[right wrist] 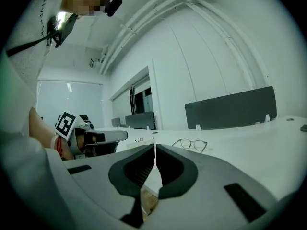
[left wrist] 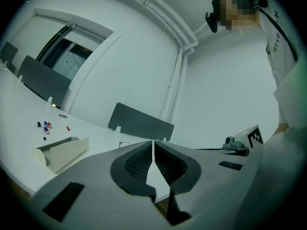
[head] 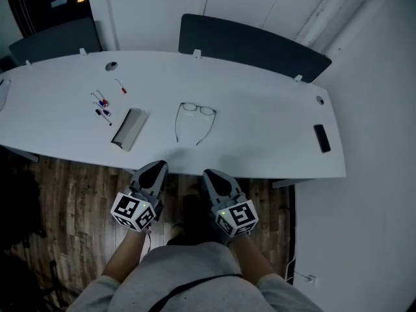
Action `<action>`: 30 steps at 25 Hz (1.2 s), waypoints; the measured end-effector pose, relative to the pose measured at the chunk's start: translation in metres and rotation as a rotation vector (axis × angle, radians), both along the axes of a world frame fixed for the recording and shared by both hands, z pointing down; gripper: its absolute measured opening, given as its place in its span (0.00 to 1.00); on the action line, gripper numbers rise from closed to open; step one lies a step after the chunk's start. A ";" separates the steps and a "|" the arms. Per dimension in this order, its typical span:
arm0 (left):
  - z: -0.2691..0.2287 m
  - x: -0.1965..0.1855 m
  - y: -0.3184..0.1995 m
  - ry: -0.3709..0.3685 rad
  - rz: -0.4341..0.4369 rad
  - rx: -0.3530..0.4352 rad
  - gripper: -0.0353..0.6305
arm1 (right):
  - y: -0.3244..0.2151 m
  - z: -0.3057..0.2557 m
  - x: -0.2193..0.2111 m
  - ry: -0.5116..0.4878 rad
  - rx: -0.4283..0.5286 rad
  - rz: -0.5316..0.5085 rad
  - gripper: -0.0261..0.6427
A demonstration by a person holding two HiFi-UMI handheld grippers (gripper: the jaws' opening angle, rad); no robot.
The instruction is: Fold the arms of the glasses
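The glasses lie near the middle of the white table, lenses on the far side, toward the top of the head view, and both arms open, running down the frame toward the person. So the front of the frame lies across the picture and the 2 arms point back at the grippers. The left gripper and the right gripper hang side by side at the lower middle of that view, just short of the table's near edge and over the wooden floor, well apart from the glasses. Each gripper view shows its own jaws pressed together with nothing between them: the left gripper faces the table with a pale box at its left, and the right gripper has the glasses just right of its centre line, further up the table. From where I stand the glasses sit up-frame from both sets of fingers and between their 2 lines of approach; the left arm's tip lies closer to the left gripper, the right arm's tip closer to the right one, with little to choose between them. I judge the folding has not begun, and the jaws would need to part before either can take an arm. Pens and a phone lie off to the sides, out of the way.
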State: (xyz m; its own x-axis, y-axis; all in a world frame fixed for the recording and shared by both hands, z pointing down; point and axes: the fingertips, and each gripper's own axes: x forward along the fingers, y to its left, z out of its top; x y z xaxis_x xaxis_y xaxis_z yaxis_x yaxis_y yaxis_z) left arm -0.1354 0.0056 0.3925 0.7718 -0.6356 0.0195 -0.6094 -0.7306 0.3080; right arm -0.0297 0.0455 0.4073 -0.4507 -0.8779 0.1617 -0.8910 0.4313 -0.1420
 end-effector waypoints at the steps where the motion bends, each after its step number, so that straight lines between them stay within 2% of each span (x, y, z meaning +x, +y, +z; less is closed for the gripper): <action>1: 0.002 0.000 -0.004 -0.002 -0.001 -0.001 0.07 | -0.006 0.002 0.001 0.002 -0.002 -0.003 0.07; 7: 0.009 0.003 -0.033 -0.029 -0.019 -0.019 0.08 | -0.041 0.008 0.010 0.014 -0.013 -0.025 0.07; 13: 0.013 0.022 -0.069 -0.045 -0.007 -0.022 0.08 | -0.076 0.020 0.031 0.029 -0.037 -0.030 0.07; 16: 0.023 0.029 -0.085 -0.056 -0.008 -0.027 0.14 | -0.091 0.029 0.043 0.061 -0.050 -0.038 0.07; 26: 0.053 0.043 -0.134 -0.105 -0.045 -0.083 0.23 | -0.137 0.057 0.074 0.193 -0.084 -0.090 0.07; 30: 0.061 0.045 -0.145 -0.106 -0.054 -0.095 0.24 | -0.153 0.064 0.089 0.243 -0.094 -0.094 0.07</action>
State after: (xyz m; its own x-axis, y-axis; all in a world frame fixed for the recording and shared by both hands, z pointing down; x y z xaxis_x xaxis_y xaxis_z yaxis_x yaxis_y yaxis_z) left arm -0.0901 -0.1389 0.4536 0.7269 -0.6674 0.1616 -0.6799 -0.6664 0.3061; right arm 0.0591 -0.1071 0.4710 -0.4673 -0.8101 0.3540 -0.8605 0.5086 0.0279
